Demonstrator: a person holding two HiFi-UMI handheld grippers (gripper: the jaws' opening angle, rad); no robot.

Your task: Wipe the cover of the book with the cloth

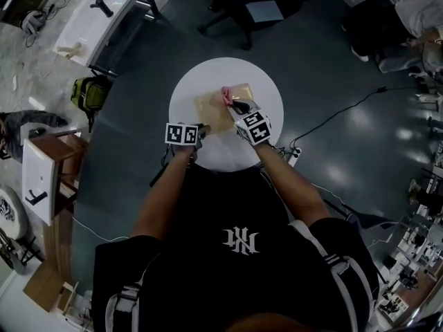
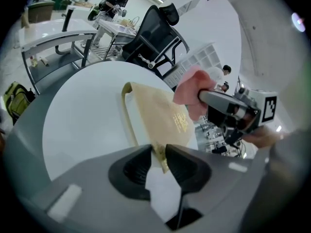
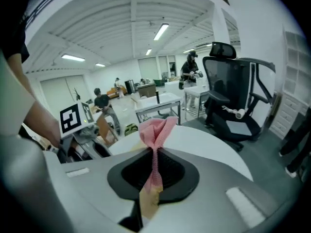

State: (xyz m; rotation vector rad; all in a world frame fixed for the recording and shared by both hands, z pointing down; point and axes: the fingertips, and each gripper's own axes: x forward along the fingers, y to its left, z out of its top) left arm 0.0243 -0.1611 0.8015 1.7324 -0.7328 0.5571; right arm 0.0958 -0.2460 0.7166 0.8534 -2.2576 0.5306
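A tan book (image 1: 213,111) with gold print lies flat on the round white table (image 1: 208,75). My left gripper (image 1: 201,128) holds the book's near corner (image 2: 160,155) pinched between its pads, steadying the book (image 2: 160,115). My right gripper (image 1: 239,107) is shut on a bunched pink cloth (image 1: 226,95) and hovers over the far right part of the cover. In the left gripper view the cloth (image 2: 190,84) sticks out ahead of the right gripper (image 2: 204,98) over the book's far edge. In the right gripper view the cloth (image 3: 156,127) rises from the closed right gripper (image 3: 155,164).
A black office chair (image 3: 233,96) stands beyond the table, seen in the head view as the chair (image 1: 239,12). A white desk (image 1: 97,16) and a green bag (image 1: 90,92) are to the left. A cable and power strip (image 1: 294,154) lie on the floor at right. People stand far off.
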